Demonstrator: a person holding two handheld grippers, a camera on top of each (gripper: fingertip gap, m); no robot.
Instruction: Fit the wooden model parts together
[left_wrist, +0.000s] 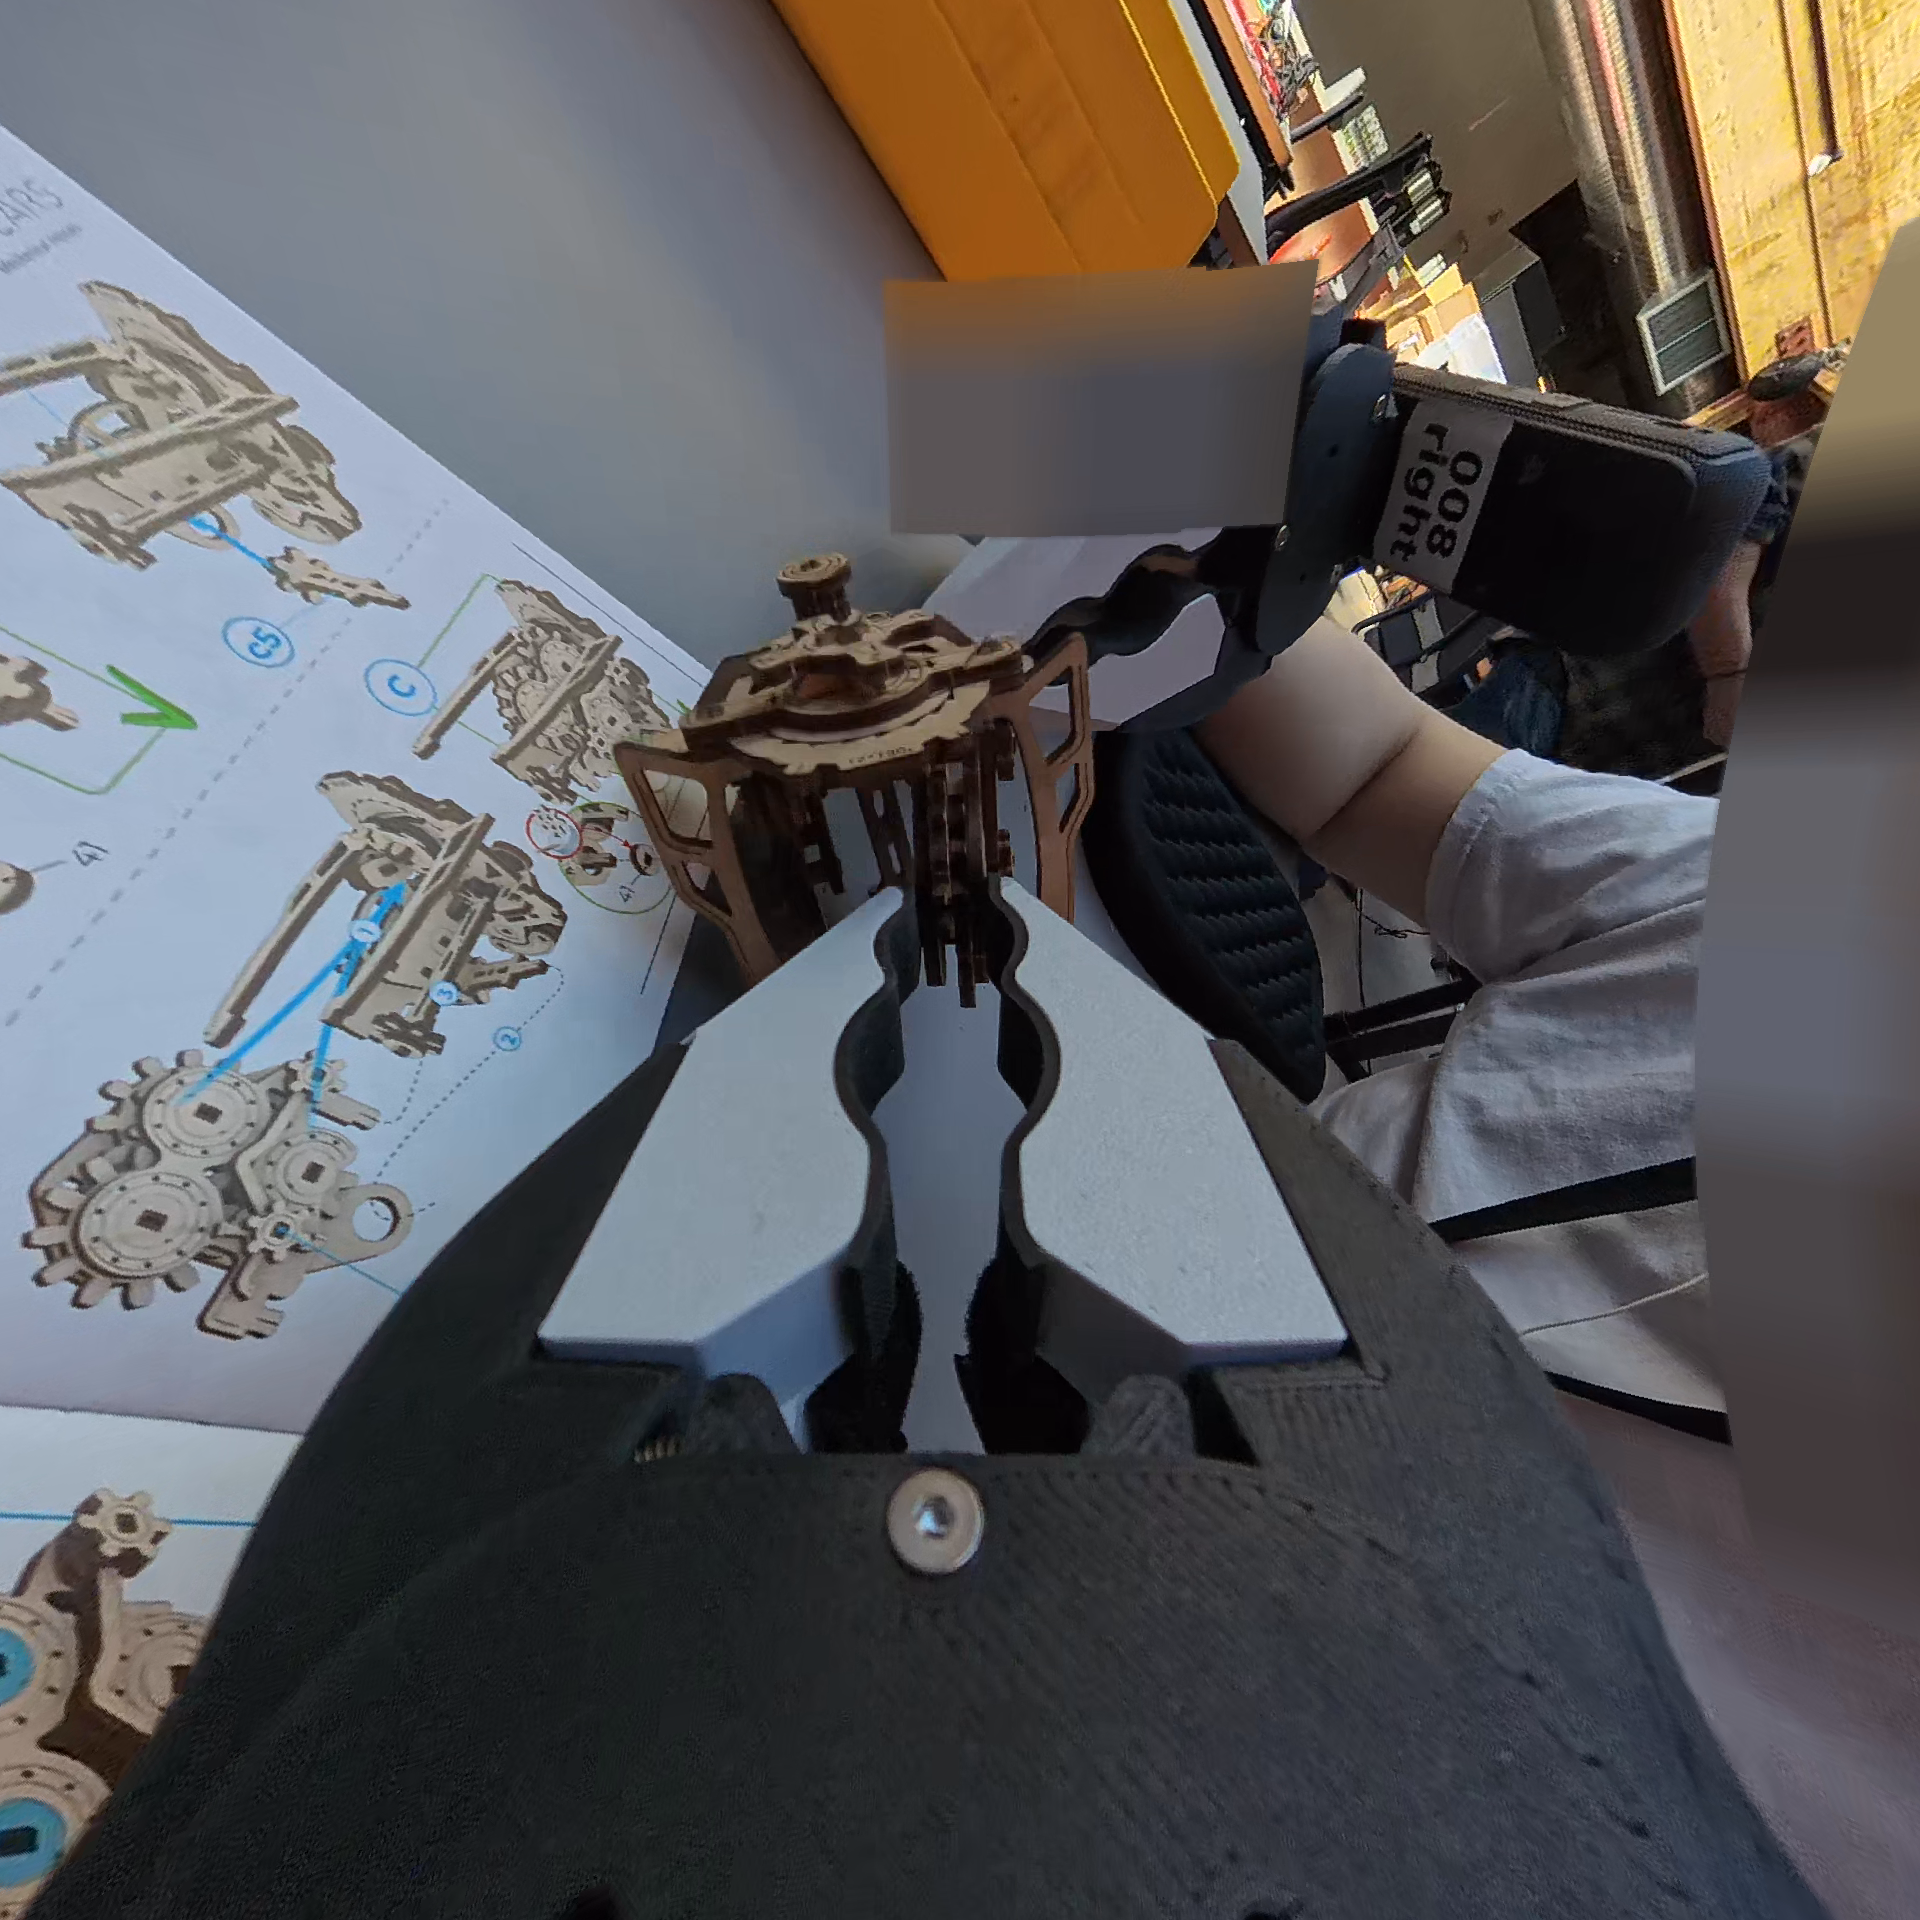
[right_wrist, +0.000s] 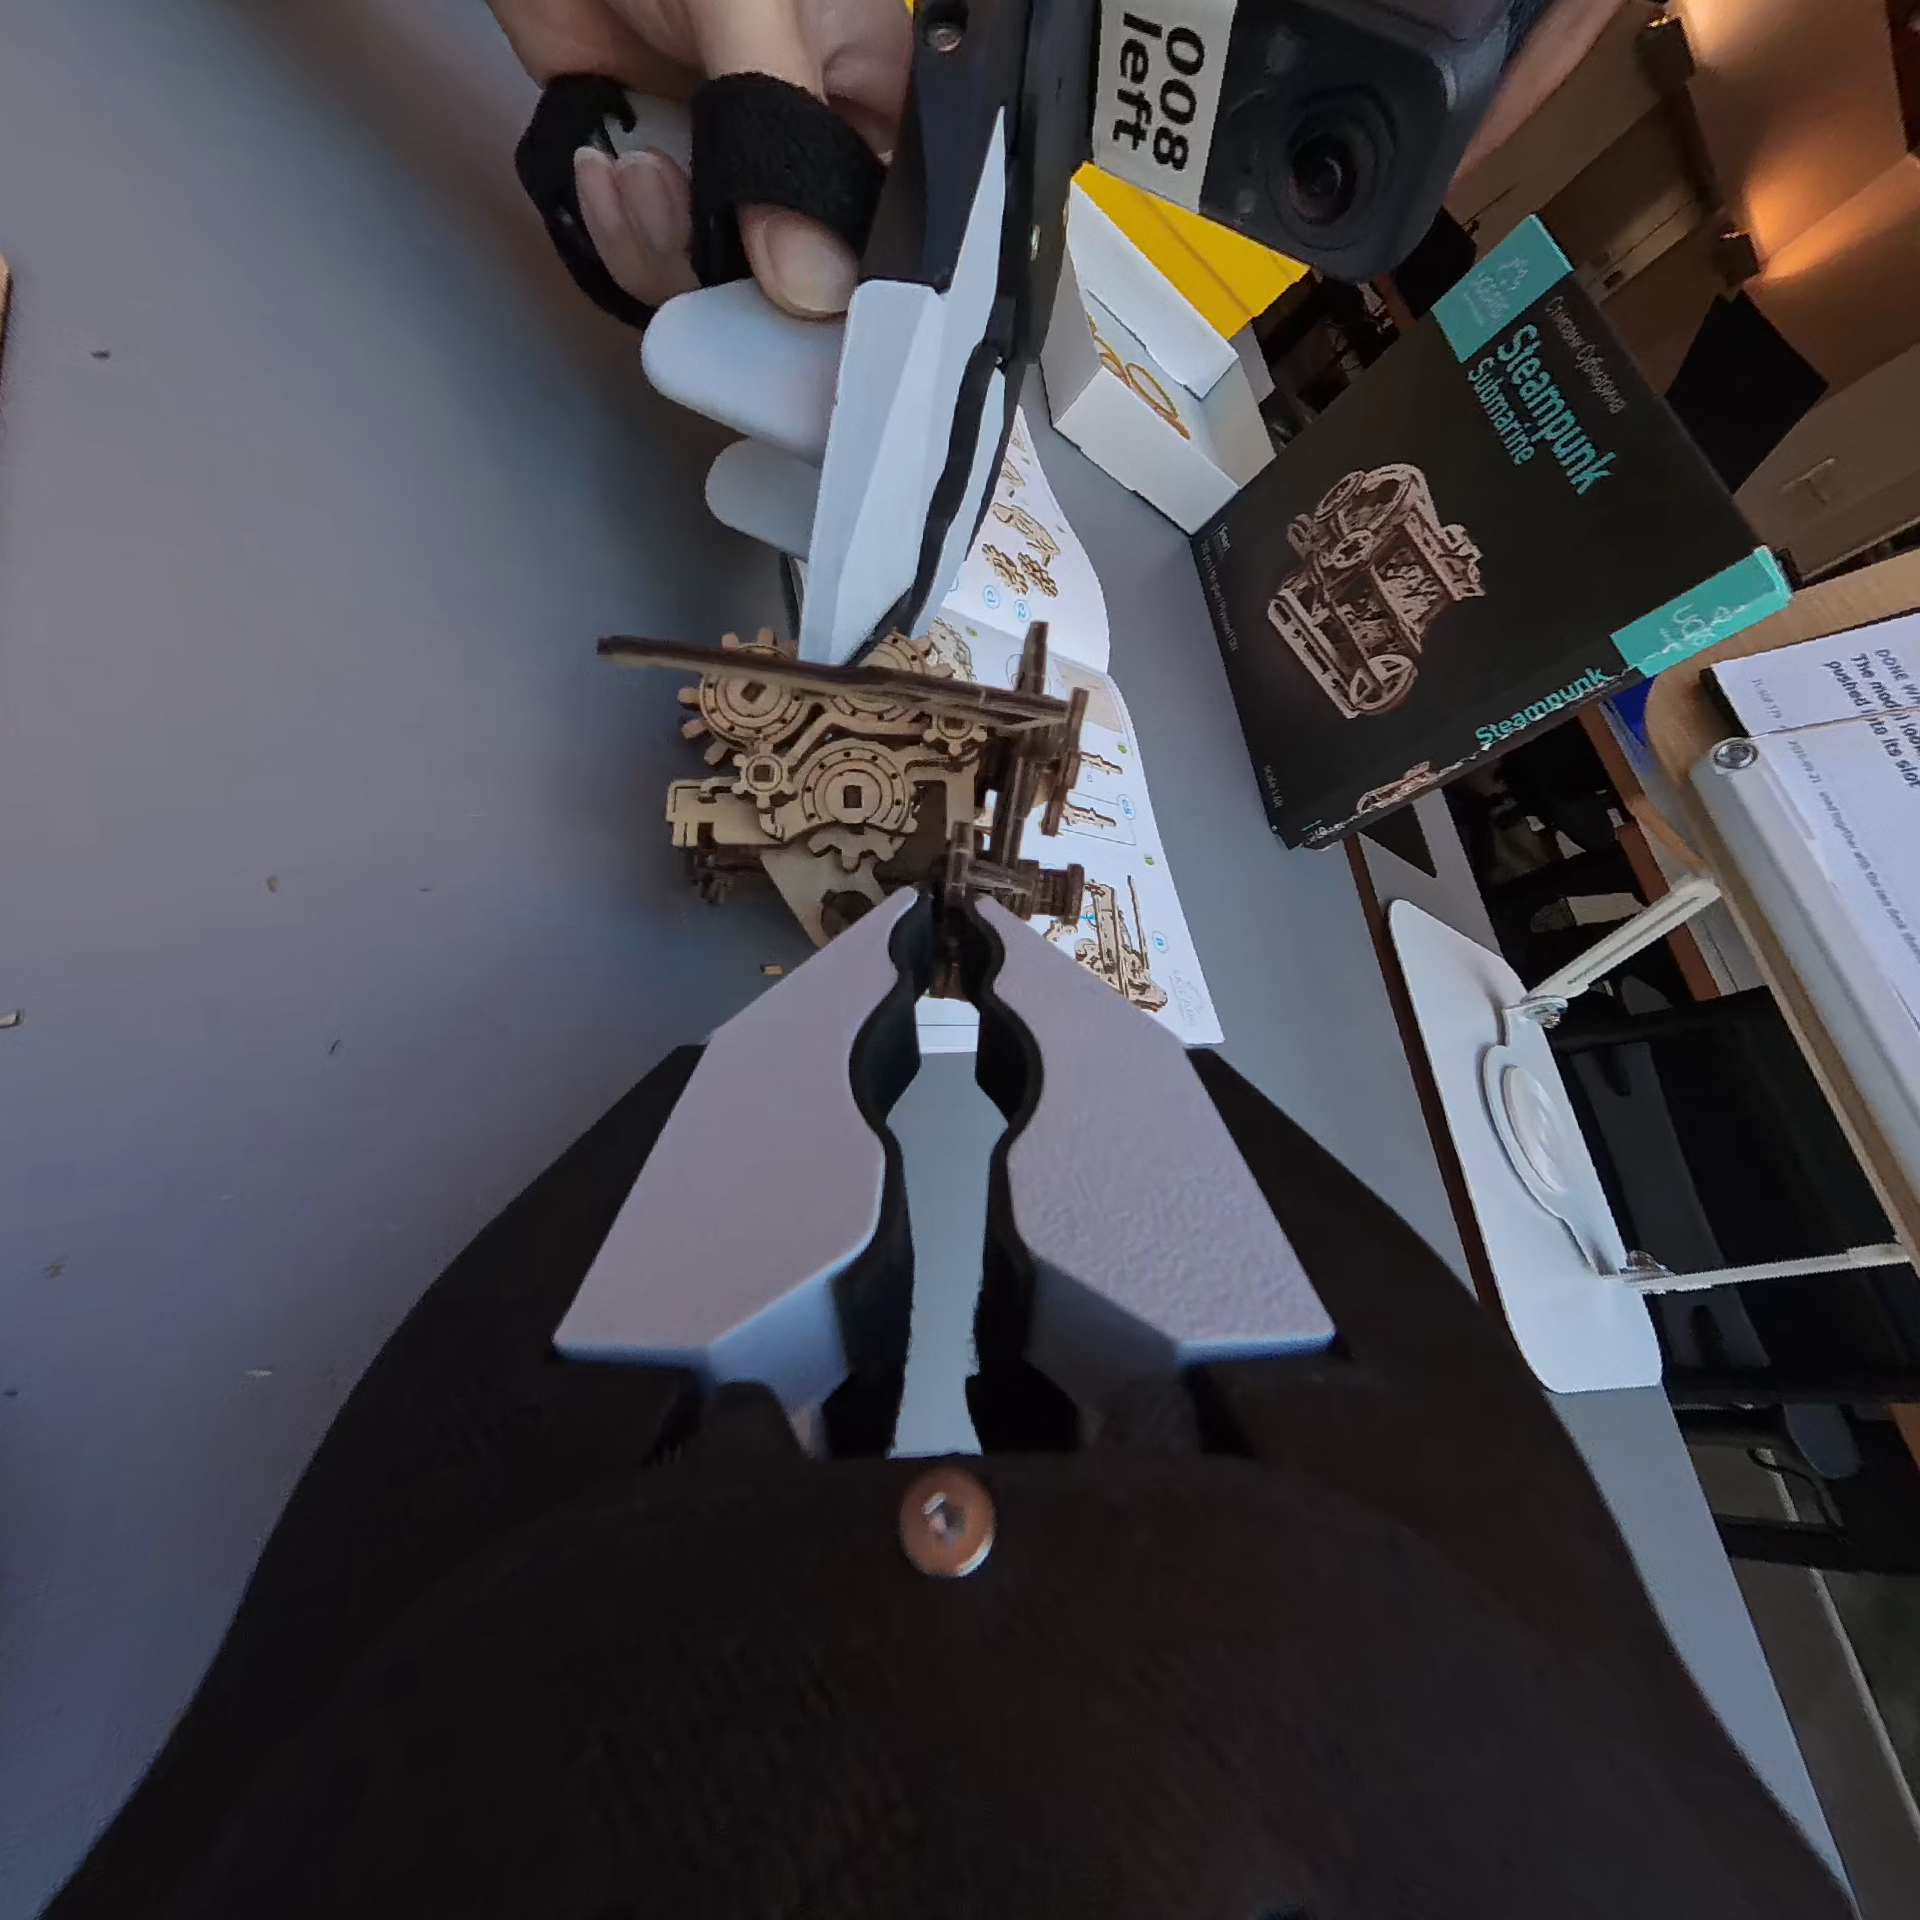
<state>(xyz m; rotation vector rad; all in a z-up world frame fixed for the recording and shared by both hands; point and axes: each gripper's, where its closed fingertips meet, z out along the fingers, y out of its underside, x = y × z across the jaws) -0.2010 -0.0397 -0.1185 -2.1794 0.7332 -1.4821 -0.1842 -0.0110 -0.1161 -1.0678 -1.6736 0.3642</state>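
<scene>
A wooden gear model (left_wrist: 862, 748) is held in the air above the grey table between both grippers. My left gripper (left_wrist: 958, 906) is shut on the model's lower gear stack. In the right wrist view the same model (right_wrist: 831, 769) shows its flat gears and a thin plate on top. My right gripper (right_wrist: 948, 920) is shut on a small wooden shaft part at the model's near end. The left gripper (right_wrist: 883, 623) comes down onto the model from above there. The right gripper (left_wrist: 1132, 608) reaches the model's far side in the left wrist view.
An open instruction booklet (left_wrist: 260, 831) lies on the table (right_wrist: 260, 727) under the model. A yellow box (left_wrist: 1018, 125) and a black kit box (right_wrist: 1486, 540) stand at the far edge. A white stand (right_wrist: 1507, 1143) sits at the right. A person's forearm (left_wrist: 1351, 748) is close by. Tip to tip, the grippers are about 4 cm apart.
</scene>
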